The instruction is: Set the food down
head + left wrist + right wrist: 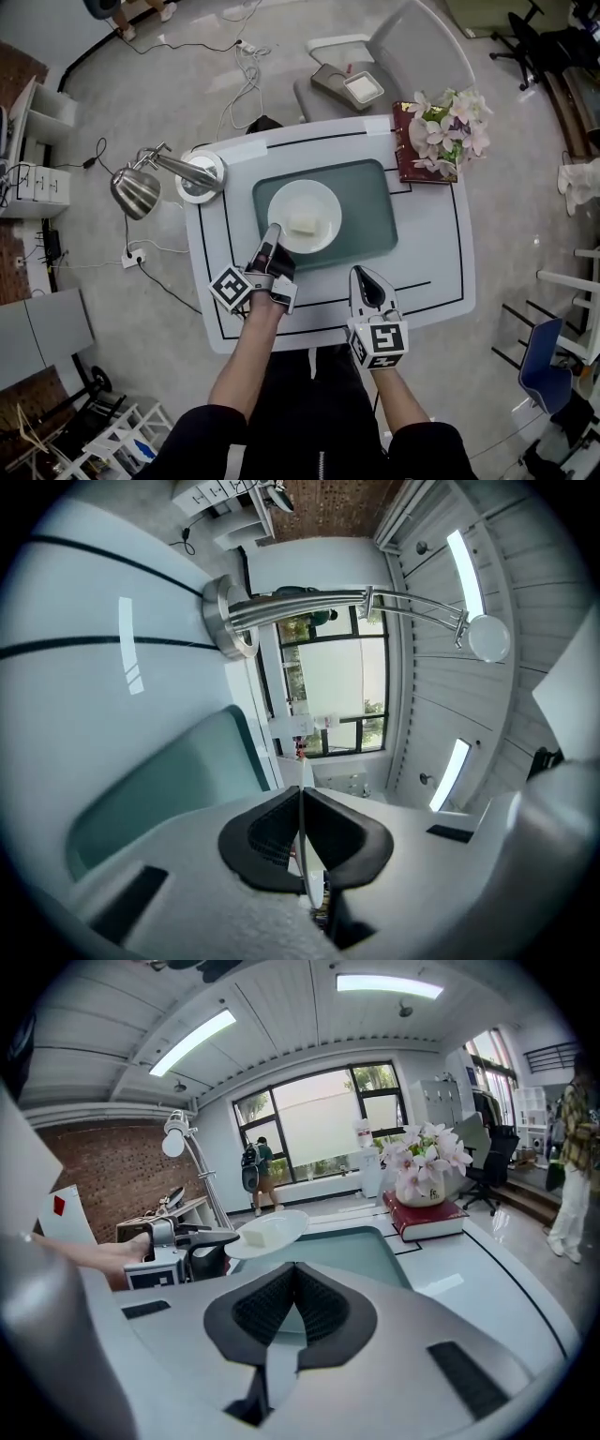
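left tongs [273, 231] were clamped on the near left rim of the white plate [323, 199]. in the left gripper view that rim ran edge-on between the pressed pads. right tongs [363, 274] were closed on nothing, with the pads meeting at the tip. they sat over the near part of the desk, to the right of the left tongs and apart from the plate.

white desk [431, 253], marked with thin black lines, filled the middle of the head view.

teal tray [367, 202], a rounded rectangle, lay at the centre of the desk.

metal desk lamp [139, 190] stood on a round base [202, 175] at the far left corner of the desk. its shade hung out beyond the desk's left edge.

pot of pale pink flowers [450, 127] sat on a dark red book [405, 155] at the far right corner, just beside the tray.

the plate was over the left half of the tray. in the right gripper view it stood raised clear of the tray's surface and roughly level.

food [302, 223], a pale rectangular block, lay near the middle of the plate, untouched by either tongs.
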Tool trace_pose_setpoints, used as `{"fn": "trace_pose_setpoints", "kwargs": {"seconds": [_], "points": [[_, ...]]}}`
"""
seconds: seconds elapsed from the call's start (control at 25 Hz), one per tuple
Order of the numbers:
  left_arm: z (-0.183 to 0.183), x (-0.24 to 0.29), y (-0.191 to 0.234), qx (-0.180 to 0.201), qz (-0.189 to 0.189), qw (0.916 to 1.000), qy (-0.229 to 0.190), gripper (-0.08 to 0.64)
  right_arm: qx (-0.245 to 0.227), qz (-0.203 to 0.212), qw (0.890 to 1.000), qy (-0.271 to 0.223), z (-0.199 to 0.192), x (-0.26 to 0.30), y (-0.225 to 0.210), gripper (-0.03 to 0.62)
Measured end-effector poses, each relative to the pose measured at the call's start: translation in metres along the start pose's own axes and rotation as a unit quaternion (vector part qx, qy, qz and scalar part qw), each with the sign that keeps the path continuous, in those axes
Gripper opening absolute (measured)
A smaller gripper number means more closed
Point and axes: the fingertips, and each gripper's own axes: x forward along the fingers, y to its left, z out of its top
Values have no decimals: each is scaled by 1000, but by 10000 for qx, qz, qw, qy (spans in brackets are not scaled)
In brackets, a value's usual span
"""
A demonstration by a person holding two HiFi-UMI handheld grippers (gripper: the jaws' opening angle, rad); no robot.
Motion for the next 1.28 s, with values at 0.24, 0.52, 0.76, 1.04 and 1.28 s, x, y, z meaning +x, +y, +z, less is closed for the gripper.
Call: {"fn": "trace_pose_setpoints", "kwargs": {"seconds": [0.24, 0.52, 0.76, 1.04, 1.28], "points": [[-15, 22, 20, 9, 109, 9999, 120, 12, 122, -144, 9998, 86, -11, -1, -16, 9], [-29, 44, 35, 94, 303, 9992, 239, 12, 196, -157, 9994, 224, -24, 0, -21, 9], [-44, 58, 44, 202, 509, 9977, 399, 13, 239, -171, 9992, 270, -29, 2, -28, 9], [-47, 59, 60, 564, 799, 9944, 411, 12, 269, -218, 9989, 303, -34, 2, -34, 9], [-50, 61, 65, 677, 936, 9924, 428, 13, 292, -253, 9988, 315, -35, 2, -37, 9]]}}
